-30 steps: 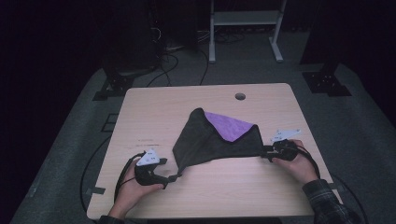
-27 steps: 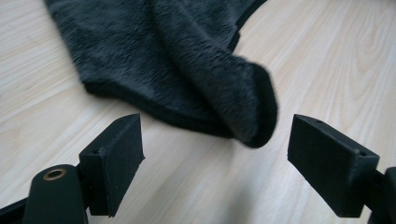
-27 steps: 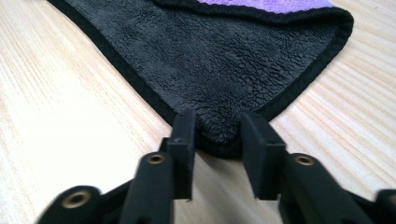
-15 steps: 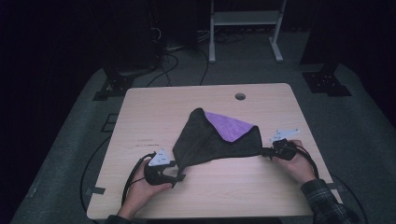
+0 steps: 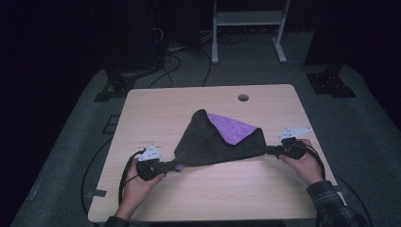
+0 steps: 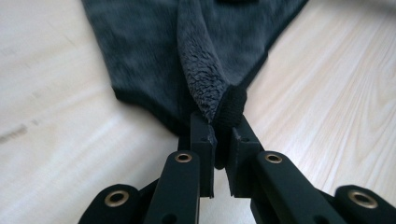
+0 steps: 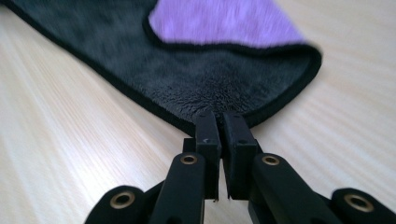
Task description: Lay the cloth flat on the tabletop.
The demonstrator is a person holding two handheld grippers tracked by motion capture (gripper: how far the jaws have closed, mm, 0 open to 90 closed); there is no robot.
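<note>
Both grippers (image 5: 176, 165) clamped on cloth (image 5: 213, 146)

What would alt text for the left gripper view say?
The left gripper, its two black jaws closed, pinches the corner of a dark grey fleecy cloth. The cloth spreads away over a pale wooden table.

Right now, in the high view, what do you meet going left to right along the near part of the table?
Left hand → left tongs → dark grey and purple cloth → right tongs → right hand.
</note>
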